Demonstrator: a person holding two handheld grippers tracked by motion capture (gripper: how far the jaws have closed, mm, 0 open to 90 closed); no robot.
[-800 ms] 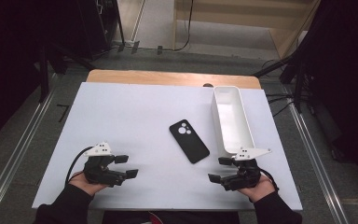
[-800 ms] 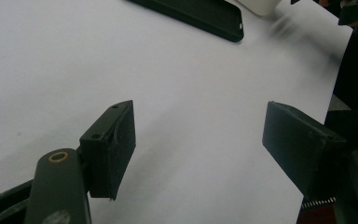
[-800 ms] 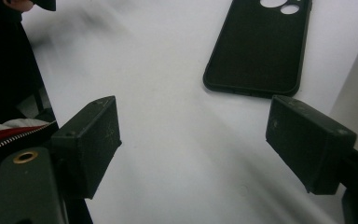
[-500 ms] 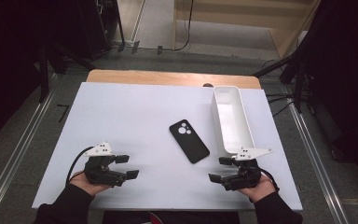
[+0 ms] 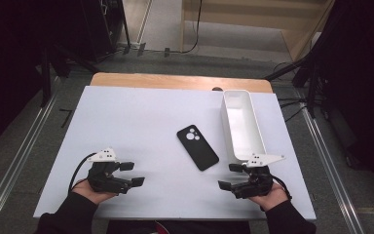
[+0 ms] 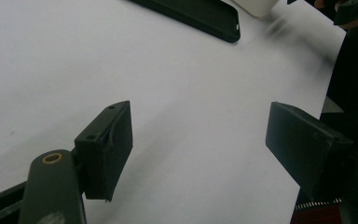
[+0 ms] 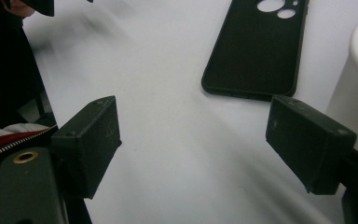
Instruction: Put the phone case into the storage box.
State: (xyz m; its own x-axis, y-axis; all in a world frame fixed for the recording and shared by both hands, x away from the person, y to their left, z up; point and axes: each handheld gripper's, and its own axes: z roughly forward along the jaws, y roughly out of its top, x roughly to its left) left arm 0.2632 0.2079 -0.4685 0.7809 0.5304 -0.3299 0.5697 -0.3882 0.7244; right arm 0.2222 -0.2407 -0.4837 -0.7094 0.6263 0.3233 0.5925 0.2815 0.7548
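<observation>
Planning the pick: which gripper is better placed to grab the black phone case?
Right. The right gripper sits open nearer the flat black phone case, beside the long white plastic bin; the left gripper, also open, is farther off.

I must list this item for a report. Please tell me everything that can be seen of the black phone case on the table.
The phone case is black and matte, maybe soft plastic or rubber. It has rounded corners and round camera cut-outs at its far end. It lies flat and slanted on the white table, just left of the long white tray, apart from it. Neither claw touches it.
</observation>
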